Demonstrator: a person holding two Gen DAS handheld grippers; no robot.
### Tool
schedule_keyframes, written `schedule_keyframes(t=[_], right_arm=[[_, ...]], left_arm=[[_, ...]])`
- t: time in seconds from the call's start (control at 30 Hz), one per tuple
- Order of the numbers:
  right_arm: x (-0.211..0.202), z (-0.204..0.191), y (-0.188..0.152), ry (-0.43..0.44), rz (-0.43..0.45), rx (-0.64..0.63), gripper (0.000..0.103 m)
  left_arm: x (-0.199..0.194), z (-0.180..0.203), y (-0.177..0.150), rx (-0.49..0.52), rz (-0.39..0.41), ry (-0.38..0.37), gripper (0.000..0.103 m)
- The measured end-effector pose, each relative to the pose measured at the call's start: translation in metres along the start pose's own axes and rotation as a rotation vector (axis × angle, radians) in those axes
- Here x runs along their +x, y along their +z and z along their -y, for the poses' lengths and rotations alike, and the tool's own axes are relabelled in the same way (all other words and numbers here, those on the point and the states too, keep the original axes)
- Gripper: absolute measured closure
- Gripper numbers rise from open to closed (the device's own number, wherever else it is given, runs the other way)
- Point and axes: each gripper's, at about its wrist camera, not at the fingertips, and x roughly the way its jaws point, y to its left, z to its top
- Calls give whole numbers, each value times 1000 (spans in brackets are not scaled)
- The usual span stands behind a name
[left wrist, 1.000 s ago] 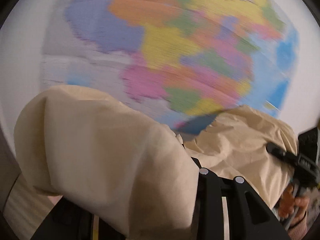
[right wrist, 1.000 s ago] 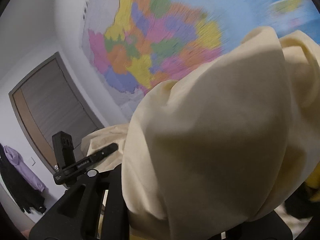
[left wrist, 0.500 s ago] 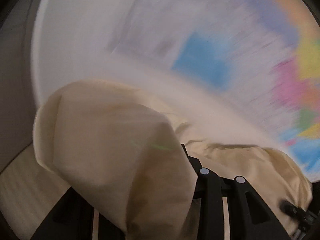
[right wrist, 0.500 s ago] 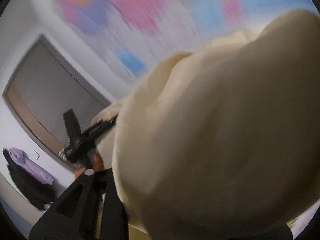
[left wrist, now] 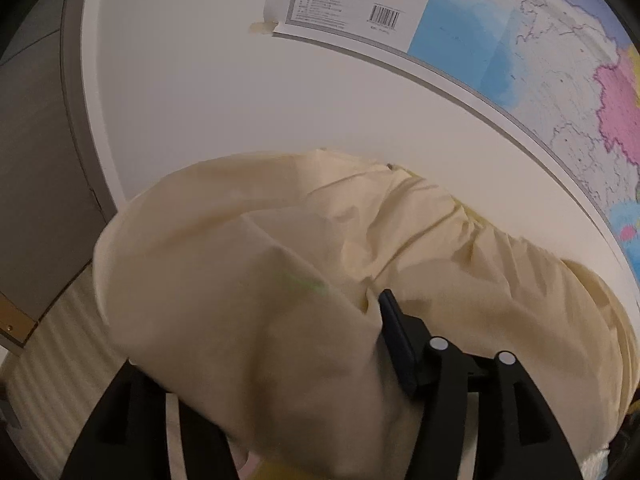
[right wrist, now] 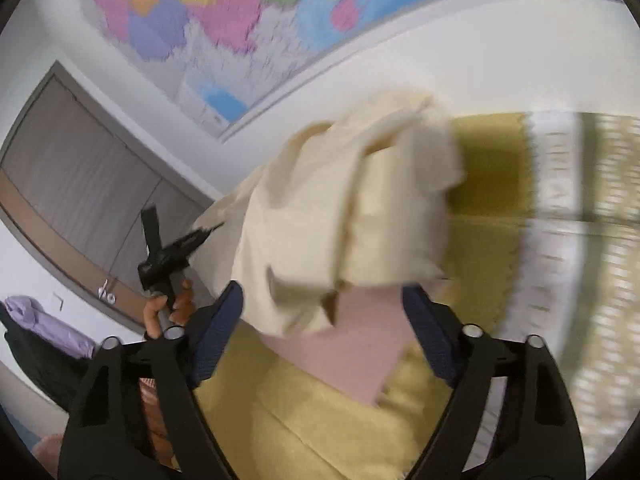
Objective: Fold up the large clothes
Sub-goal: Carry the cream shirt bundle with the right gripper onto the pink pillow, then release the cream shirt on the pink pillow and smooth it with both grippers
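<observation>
Our right claw (right wrist: 320, 312) is opening, its blue pads clear of the cream garment (right wrist: 344, 220), whose loose edge hangs just ahead of them over a pink cloth (right wrist: 352, 360) and yellow fabric (right wrist: 332, 432). Our left claw (left wrist: 320, 340) is opening too; the garment (left wrist: 280, 280) drapes over it and hides one finger, so we cannot tell whether it grips. Bare white wall (left wrist: 200, 100) lies beyond. The wall map (left wrist: 540, 60) carries a barcode; its small print is unreadable.

Cream garment (left wrist: 280, 280), crumpled, bunched in loose folds, draped over yellow and pink fabrics below wall map.
</observation>
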Motion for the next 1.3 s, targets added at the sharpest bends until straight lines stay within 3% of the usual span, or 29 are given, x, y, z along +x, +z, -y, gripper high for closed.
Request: schedule_keyframes(t=[0.13, 0.2, 0.23, 0.27, 0.3, 0.37, 0.43, 0.5, 0.6, 0.73, 0.8, 0.87, 0.97, 1.07, 1.17, 1.3], right_arm=[[-18, 16, 19, -27, 55, 43, 22], [-12, 23, 22, -49, 51, 53, 21], [-7, 27, 25, -32, 28, 60, 27], [2, 27, 25, -1, 1, 71, 52], [10, 21, 23, 39, -15, 42, 66], [26, -10, 25, -19, -4, -79, 95], [20, -13, 15, -61, -17, -148, 98], [14, 12, 12, -83, -39, -82, 100], [23, 27, 6, -120, -98, -24, 100], [11, 4, -7, -140, -100, -88, 95], [6, -10, -4, -143, -108, -129, 83], [2, -16, -2, -209, -82, -179, 52], [-18, -32, 16, -289, 31, -206, 49], [-30, -49, 29, -224, 104, -229, 46], [-14, -71, 32, -225, 127, -311, 40], [43, -80, 44, -213, 52, -326, 34]], left_arm=[[-28, 2, -11, 13, 44, -7, 36], [-40, 8, -12, 47, 68, 32, 30], [-45, 13, -13, 66, 76, 46, 30], [-49, 15, -14, 81, 80, 54, 30], [-52, 19, -16, 100, 81, 68, 30], [-55, 26, -21, 124, 87, 69, 24], [-54, 33, -26, 156, 92, 92, 22], [-47, 36, -30, 172, 83, 118, 21], [-34, 34, -31, 150, 74, 149, 20], [-36, 32, -32, 128, 73, 193, 19], [-53, 28, -35, 128, 111, 217, 20], [-74, 25, -39, 123, 168, 223, 19], [-113, 24, -47, 115, 267, 132, 19], [-129, 48, -57, 214, 285, 31, 15], [-118, 81, -65, 282, 232, -83, 15], [-87, 111, -77, 328, 161, -112, 15]])
